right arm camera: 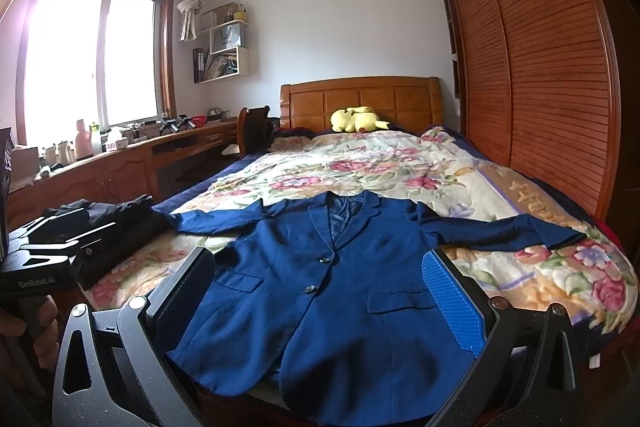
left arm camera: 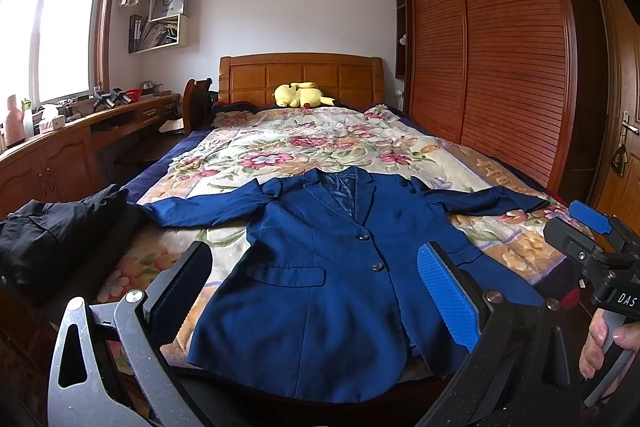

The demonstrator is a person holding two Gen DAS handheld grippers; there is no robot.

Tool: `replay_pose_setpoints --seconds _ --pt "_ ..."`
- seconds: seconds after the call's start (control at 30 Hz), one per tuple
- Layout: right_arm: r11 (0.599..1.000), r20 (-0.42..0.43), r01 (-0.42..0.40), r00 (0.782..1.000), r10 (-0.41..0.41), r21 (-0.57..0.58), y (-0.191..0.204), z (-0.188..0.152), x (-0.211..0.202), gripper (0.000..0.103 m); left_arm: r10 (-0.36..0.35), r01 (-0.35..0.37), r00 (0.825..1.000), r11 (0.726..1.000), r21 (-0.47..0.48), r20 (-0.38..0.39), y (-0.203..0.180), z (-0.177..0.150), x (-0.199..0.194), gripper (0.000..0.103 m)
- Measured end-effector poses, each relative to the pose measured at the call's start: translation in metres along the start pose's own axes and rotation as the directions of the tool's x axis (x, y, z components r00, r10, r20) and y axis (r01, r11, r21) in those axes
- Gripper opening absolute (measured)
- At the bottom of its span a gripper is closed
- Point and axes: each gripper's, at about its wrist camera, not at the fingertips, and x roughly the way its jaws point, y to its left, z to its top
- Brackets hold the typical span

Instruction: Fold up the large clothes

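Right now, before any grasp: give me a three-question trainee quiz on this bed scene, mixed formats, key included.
1. True or false: the blue blazer lies face up with both sleeves spread out sideways.
2. Multiple choice: the black garment lies (A) on the blazer's chest, (B) by the end of one sleeve at the bed's edge, (C) at the headboard.
3. Fill in: the left gripper and right gripper are both ____ and hold nothing.

Key: 1 true; 2 B; 3 open.

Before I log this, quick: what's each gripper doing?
Left gripper: open, holding nothing, above the jacket.
Right gripper: open, holding nothing.
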Motion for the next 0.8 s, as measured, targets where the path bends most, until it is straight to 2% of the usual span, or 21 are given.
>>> replay_pose_setpoints --seconds 0.23,0.8 --pt "1.0 -0.017 -0.012 1.0 0.012 0.006 -0.002 -0.002 0.006 0.103 0.003 -0.003 1.0 1.0 -0.004 -0.024 0.002 0.009 0.004 0.103" --pt "0.997 -0.082 -0.074 0.994 0.072 -0.025 0.001 0.004 0.062 0.103 0.06 -0.065 0.994 0.997 -0.048 -0.088 0.051 -0.017 0.055 0.103"
